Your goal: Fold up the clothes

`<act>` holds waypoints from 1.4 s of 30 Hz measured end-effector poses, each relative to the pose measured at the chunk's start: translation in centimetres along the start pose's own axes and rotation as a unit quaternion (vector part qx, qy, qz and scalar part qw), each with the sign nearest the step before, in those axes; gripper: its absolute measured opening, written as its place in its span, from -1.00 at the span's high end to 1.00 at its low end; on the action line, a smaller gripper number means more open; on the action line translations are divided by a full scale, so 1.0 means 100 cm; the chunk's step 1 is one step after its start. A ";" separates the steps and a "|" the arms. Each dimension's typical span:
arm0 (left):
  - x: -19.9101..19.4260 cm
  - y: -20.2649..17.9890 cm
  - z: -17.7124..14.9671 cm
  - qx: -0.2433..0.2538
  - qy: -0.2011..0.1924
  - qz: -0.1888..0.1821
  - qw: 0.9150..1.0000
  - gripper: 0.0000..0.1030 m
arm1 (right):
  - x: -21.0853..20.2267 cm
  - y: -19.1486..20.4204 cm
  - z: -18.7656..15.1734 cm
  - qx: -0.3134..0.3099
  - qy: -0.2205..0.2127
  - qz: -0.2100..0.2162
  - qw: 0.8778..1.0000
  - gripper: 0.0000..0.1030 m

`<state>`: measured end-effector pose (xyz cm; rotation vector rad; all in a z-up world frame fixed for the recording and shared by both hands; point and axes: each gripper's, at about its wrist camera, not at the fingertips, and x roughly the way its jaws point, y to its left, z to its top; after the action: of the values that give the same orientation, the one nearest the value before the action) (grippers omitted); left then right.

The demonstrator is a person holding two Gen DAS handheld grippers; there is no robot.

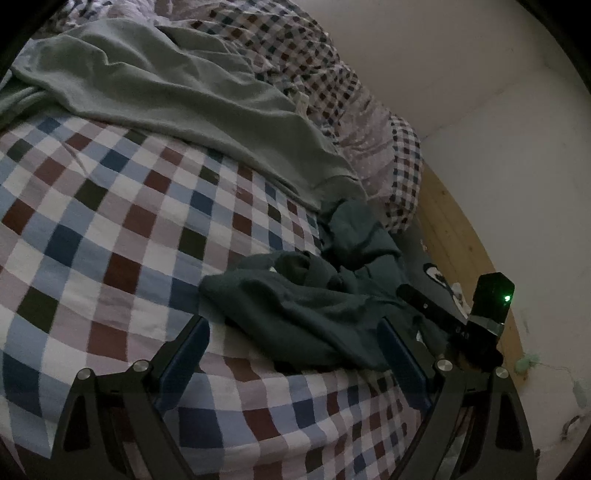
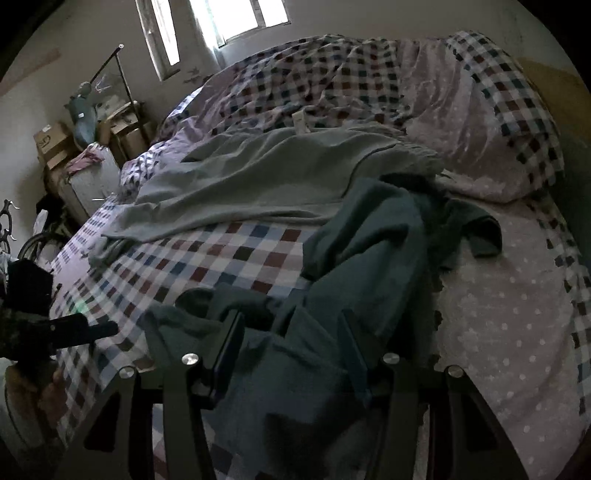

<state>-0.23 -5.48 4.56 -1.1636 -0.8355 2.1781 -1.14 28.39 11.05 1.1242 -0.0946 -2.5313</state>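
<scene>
A dark teal garment (image 1: 295, 306) lies crumpled on the checked bed cover (image 1: 110, 221), near the bed's right side. My left gripper (image 1: 291, 325) is open just in front of it, its fingers wide apart, with the garment's near edge between them. In the right wrist view the same garment (image 2: 369, 243) runs up the bed. My right gripper (image 2: 291, 321) is low over its near end, open about half way, with folds of cloth between its fingers. A light green garment (image 2: 258, 184) lies spread further up the bed. In the left wrist view the right gripper (image 1: 424, 304) shows at the garment's right edge.
A rumpled checked duvet (image 2: 332, 81) is heaped at the far side. A dotted pink pillow (image 2: 498, 332) lies on the right against a wooden headboard (image 1: 450, 229). Cardboard boxes (image 2: 55, 144) and clutter stand left of the bed under a window (image 2: 236, 18). The left gripper (image 2: 74, 328) shows at the left edge.
</scene>
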 end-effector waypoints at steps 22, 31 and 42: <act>0.045 0.005 0.003 -0.045 0.027 0.057 0.997 -0.82 | -0.048 -0.032 -0.002 0.041 -0.062 0.002 0.997 -0.08; 0.066 0.002 0.007 -0.064 0.041 0.060 0.995 -0.27 | -0.057 -0.042 -0.001 0.050 -0.072 0.000 0.996 -0.08; 0.059 0.011 0.033 -0.064 0.019 0.072 0.995 0.94 | -0.056 -0.054 0.000 0.074 -0.080 -0.004 0.994 -0.08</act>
<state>-6.10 -2.99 2.05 -1.3631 -0.9125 2.2357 0.68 35.44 13.89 0.9735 -0.3244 -2.6544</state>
